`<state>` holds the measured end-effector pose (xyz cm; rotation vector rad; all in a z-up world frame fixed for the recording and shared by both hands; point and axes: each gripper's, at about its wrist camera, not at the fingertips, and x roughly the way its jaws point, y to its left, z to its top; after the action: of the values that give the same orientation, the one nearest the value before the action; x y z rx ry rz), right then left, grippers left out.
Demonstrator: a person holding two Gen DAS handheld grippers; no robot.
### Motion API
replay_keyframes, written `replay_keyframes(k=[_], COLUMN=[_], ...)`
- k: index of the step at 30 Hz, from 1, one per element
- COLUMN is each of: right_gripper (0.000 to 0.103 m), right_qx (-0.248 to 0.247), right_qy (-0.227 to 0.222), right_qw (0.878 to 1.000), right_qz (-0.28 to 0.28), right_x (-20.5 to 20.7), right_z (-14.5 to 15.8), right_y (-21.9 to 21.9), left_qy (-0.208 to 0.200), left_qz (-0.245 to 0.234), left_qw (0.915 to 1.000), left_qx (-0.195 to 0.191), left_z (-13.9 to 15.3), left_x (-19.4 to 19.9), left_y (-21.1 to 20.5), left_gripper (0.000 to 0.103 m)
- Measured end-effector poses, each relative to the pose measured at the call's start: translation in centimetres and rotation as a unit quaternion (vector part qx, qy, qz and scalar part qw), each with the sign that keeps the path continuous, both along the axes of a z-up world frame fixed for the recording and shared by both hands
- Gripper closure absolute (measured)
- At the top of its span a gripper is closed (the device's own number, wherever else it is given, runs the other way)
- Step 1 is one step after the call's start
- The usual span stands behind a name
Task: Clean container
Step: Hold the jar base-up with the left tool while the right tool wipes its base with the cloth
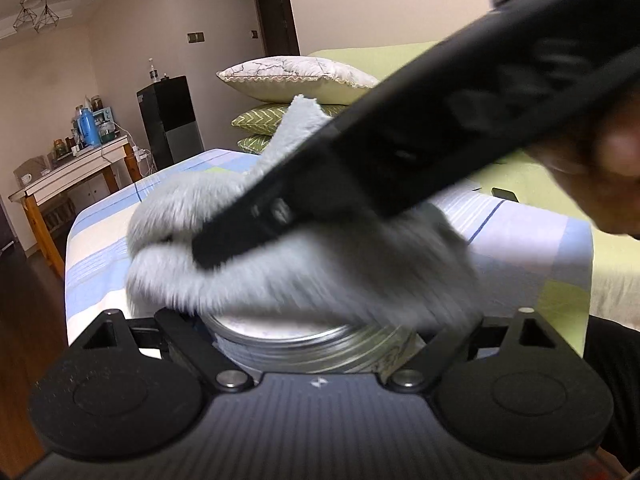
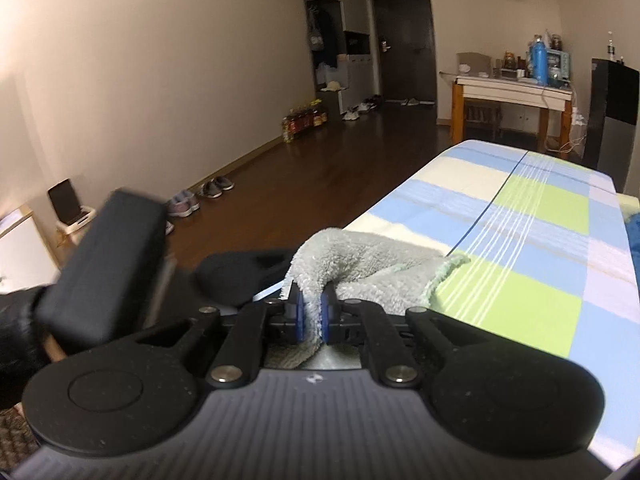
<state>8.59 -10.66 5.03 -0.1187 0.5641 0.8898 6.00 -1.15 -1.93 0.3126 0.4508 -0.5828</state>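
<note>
In the left wrist view a clear glass container (image 1: 308, 346) with a threaded neck sits between the fingers of my left gripper (image 1: 316, 330), which is shut on its sides. A fluffy grey cloth (image 1: 304, 264) lies over the container's mouth and hides the left fingertips. My right gripper (image 1: 212, 248) reaches in from the upper right, pressed into the cloth, and looks blurred. In the right wrist view the right gripper (image 2: 312, 314) is shut on the grey cloth (image 2: 360, 264), a fold of it pinched between the blue pads (image 2: 298, 312). The container is hidden under the cloth there.
The plaid blue, green and white tablecloth (image 2: 520, 240) covers the table beneath. The left gripper's black body (image 2: 104, 260) stands at the left. Pillows (image 1: 296, 80) lie on a green sofa behind. A wooden side table (image 2: 516, 92) with bottles and shoes (image 2: 216, 188) stand farther off.
</note>
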Motion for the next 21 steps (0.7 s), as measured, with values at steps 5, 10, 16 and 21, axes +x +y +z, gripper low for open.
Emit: replay_keyframes(k=[5, 10, 16, 21], right_gripper=[0.098, 0.097, 0.096, 0.096], right_qx=[-0.003, -0.013, -0.008, 0.006], right_qy=[-0.005, -0.015, -0.009, 0.004], right_qw=[0.999, 0.999, 0.999, 1.000], right_qz=[-0.034, -0.046, -0.033, -0.023], right_x=[1.1, -1.1, -3.6, -3.4], right_z=[0.1, 0.3, 0.5, 0.5], right_y=[-1.9, -4.0, -4.7, -4.4], left_qy=[0.000, -0.002, -0.001, 0.000], left_qz=[0.001, 0.000, 0.001, 0.005], left_qw=[1.0000, 1.0000, 1.0000, 1.0000], left_qx=[0.001, 0.002, 0.002, 0.002], left_z=[0.3, 0.2, -0.2, -0.1], left_x=[0.2, 0.2, -0.4, -0.2], left_y=[-0.8, -0.9, -0.4, -0.5], left_gripper=[0.013, 0.013, 0.013, 0.013])
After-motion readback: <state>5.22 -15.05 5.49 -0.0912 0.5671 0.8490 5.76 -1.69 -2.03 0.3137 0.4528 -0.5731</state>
